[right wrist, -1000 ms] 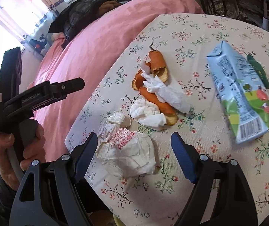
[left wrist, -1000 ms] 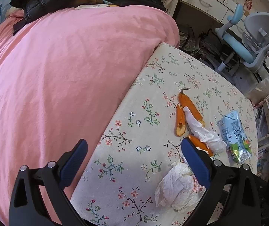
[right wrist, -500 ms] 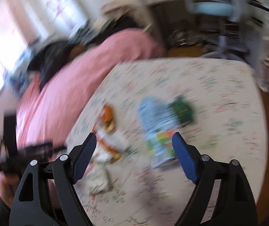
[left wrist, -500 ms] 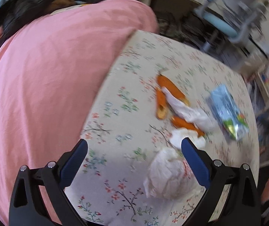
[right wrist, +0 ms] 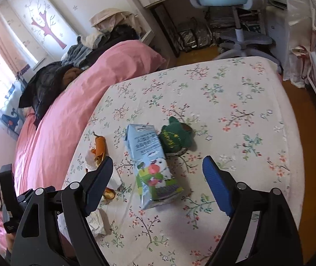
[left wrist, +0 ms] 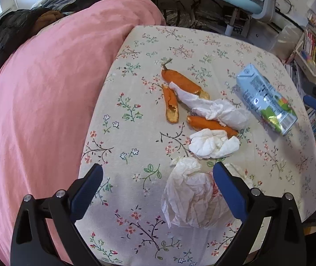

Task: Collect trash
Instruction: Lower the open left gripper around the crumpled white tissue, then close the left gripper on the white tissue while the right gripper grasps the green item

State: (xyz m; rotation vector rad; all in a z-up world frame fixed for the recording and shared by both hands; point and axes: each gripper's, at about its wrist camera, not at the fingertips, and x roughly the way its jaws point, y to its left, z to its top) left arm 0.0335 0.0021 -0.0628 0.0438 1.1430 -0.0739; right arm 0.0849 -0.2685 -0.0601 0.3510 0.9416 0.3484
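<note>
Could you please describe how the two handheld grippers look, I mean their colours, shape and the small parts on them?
Both look the same. The left gripper has two black plastic arms with slot-shaped cut-outs, round silver screws, and flat blue pads as fingertips. The right gripper has the same black frame, silver screws and blue fingertips, whose surface looks finely ribbed. No cables or markings are visible.

Right gripper [right wrist: 158, 170] jaws wide, empty, above blue drink carton [right wrist: 150, 161]; green wrapper [right wrist: 175, 136] touching carton's far side; orange peel [right wrist: 99, 147] left of carton.
</note>
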